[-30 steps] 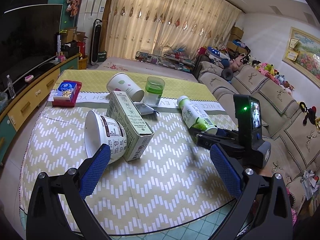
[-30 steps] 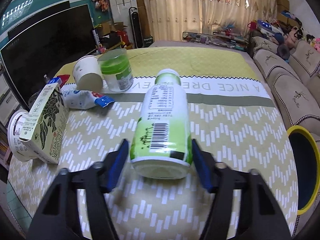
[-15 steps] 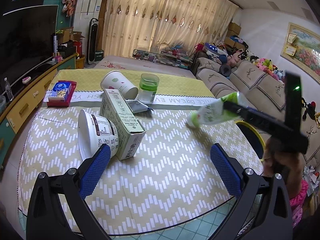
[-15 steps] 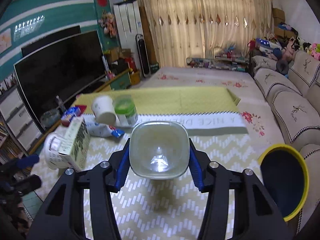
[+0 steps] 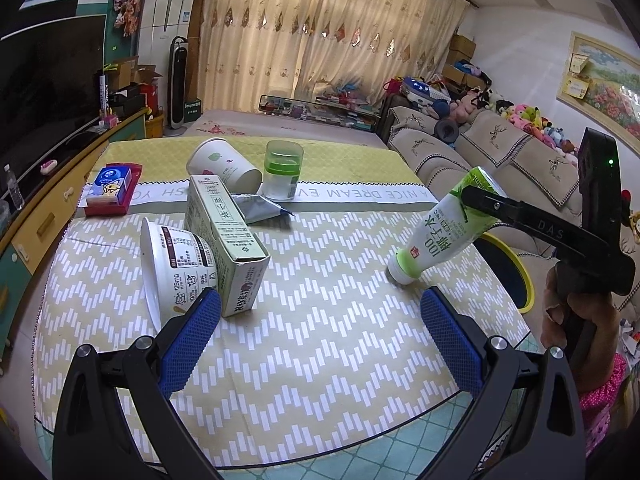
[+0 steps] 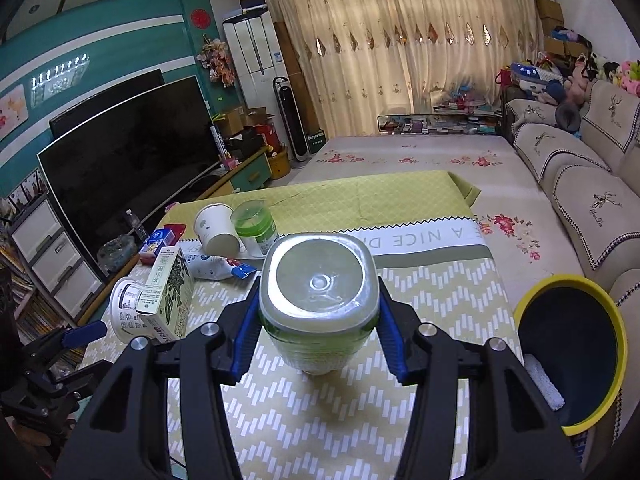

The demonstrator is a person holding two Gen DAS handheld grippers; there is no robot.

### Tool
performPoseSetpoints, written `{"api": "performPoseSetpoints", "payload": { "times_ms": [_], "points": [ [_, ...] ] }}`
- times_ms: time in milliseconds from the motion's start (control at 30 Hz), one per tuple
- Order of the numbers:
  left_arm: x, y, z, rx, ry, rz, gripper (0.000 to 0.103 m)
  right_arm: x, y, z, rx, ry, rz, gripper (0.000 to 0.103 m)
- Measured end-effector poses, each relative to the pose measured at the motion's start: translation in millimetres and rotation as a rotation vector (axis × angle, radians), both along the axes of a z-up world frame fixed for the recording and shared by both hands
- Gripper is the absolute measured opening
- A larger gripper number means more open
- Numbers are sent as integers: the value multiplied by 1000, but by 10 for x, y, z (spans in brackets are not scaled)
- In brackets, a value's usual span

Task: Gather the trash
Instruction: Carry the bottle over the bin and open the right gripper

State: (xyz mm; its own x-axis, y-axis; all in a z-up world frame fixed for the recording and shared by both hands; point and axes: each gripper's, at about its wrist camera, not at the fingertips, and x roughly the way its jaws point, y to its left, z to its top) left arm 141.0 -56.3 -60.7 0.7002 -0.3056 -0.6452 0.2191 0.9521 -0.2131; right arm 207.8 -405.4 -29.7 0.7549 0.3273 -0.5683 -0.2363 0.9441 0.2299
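My right gripper is shut on a green and white plastic bottle, seen base-on; in the left wrist view the bottle hangs cap-down over the table's right edge. My left gripper is open and empty above the near table. On the table lie a white bowl-shaped cup, a green carton, a tipped paper cup, a green-lidded jar and a crumpled wrapper. A yellow-rimmed bin stands at the right.
A zigzag-patterned cloth covers the table. A red and blue tissue pack lies at the far left. A sofa runs along the right, a TV and cabinet along the left.
My right gripper closed on the bottle, lifted it off the table and tipped it cap-down, moving right toward the bin. My left gripper stayed open and nearly still.
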Motion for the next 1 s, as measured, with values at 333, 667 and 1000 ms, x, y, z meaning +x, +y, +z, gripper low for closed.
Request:
{"api": "performPoseSetpoints", "payload": {
  "times_ms": [333, 667, 1000],
  "points": [
    [32, -63, -29, 12, 12, -7, 98, -68, -310, 107, 26, -34, -67, 49],
    [55, -159, -34, 21, 10, -21, 98, -141, -1288, 104, 11, -50, -326, 49],
    [131, -327, -47, 47, 21, -38, 98, 16, -2097, -392, -68, 47, -570, 50]
  ]
}}
